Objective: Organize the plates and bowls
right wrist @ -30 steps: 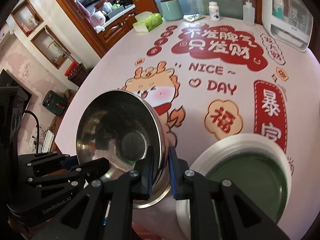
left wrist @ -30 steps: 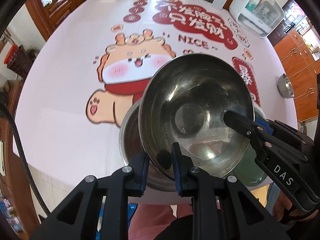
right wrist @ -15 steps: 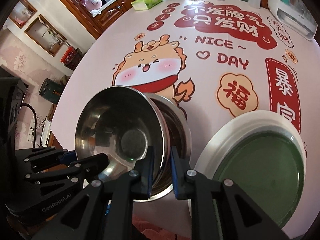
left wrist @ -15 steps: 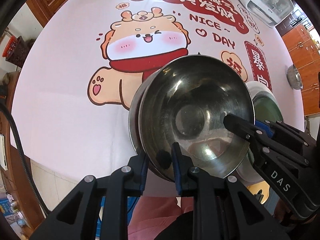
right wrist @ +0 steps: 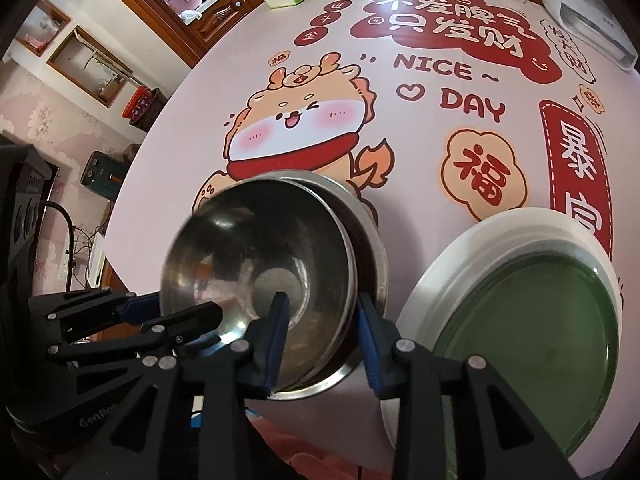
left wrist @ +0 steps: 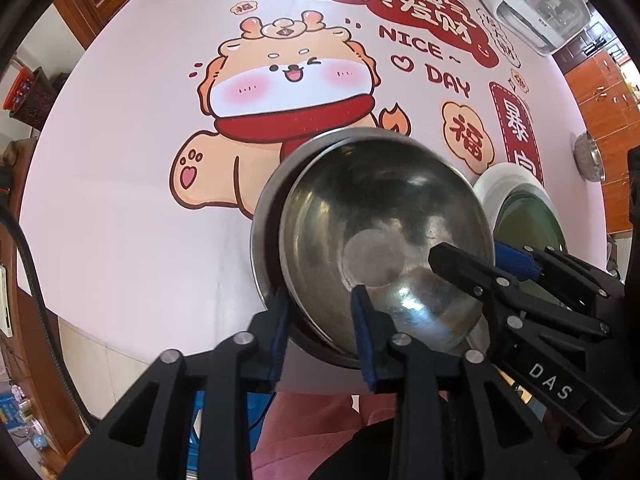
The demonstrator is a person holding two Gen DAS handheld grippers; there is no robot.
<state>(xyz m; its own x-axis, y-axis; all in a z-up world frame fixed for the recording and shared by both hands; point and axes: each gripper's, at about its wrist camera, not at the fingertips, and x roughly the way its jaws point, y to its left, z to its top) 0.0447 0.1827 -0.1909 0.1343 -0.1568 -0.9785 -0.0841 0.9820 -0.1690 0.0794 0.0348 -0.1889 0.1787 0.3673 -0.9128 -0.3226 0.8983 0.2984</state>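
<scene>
Printed tablecloth (left wrist: pixel 120 208) | steel bowl (left wrist: pixel 384 232) nested in second bowl (left wrist: pixel 264 216) | both jaws parted

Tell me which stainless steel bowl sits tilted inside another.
The upper stainless steel bowl, leaning within the lower steel bowl; the third steel bowl stands alone, far off.
</scene>
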